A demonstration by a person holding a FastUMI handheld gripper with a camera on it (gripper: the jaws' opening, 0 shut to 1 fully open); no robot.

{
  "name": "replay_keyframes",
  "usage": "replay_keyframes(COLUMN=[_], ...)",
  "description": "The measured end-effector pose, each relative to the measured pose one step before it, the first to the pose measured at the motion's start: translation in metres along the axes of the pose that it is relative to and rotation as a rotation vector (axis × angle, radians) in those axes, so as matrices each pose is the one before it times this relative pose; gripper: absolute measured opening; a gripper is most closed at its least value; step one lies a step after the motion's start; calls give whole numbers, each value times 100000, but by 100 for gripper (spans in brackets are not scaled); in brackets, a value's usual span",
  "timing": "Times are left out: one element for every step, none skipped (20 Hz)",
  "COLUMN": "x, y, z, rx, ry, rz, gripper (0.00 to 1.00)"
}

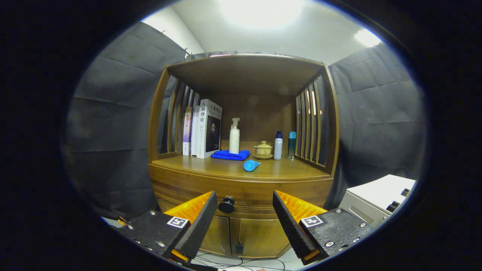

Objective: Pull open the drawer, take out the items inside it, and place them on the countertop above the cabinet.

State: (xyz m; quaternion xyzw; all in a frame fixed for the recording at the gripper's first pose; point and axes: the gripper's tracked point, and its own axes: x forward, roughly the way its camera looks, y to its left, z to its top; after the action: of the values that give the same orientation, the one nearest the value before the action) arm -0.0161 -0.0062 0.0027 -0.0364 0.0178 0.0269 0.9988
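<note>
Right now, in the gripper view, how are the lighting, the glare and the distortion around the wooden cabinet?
Gripper view: ceiling light blown out to white glare; wooden cabinet bowed by the fisheye, its countertop curved; shelf recess dim but readable; round black drawer knob sharp, just ahead of the open gripper, nearer one finger.

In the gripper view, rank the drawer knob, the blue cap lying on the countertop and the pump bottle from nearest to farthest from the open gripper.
Gripper open, fingers apart, holding nothing.
1. Drawer knob: just ahead, between the fingers, nearer the left one.
2. Blue cap: on its side near the countertop's front.
3. Pump bottle: farther back, standing on the blue cloth.
</note>
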Motion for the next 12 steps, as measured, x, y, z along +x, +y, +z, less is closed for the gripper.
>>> replay_keyframes(x=[-526, -450, -306, -248, -164, -116, -7, -37, -88, -52, 8, 20], y=[-233, 82, 131, 127, 61, -6, -83, 9, -55, -155, -2, 92], z=[299, -13, -431, -725, -641, -615, -443, -422, -271, -115, -19, -9], rx=[-1, 447, 685, 764, 958, 740, 547, 320, -9, -294, -71, 67], ry=[-1491, -617, 998, 1742, 2045, 1699, 1318, 1199, 662, 314, 21, -65], rz=[-636, -15, 461, 636, 352, 203, 0, 188, -13, 39, 135, 283], gripper=[93, 93, 93, 93, 93, 93, 93, 93, 93, 93, 93, 93])
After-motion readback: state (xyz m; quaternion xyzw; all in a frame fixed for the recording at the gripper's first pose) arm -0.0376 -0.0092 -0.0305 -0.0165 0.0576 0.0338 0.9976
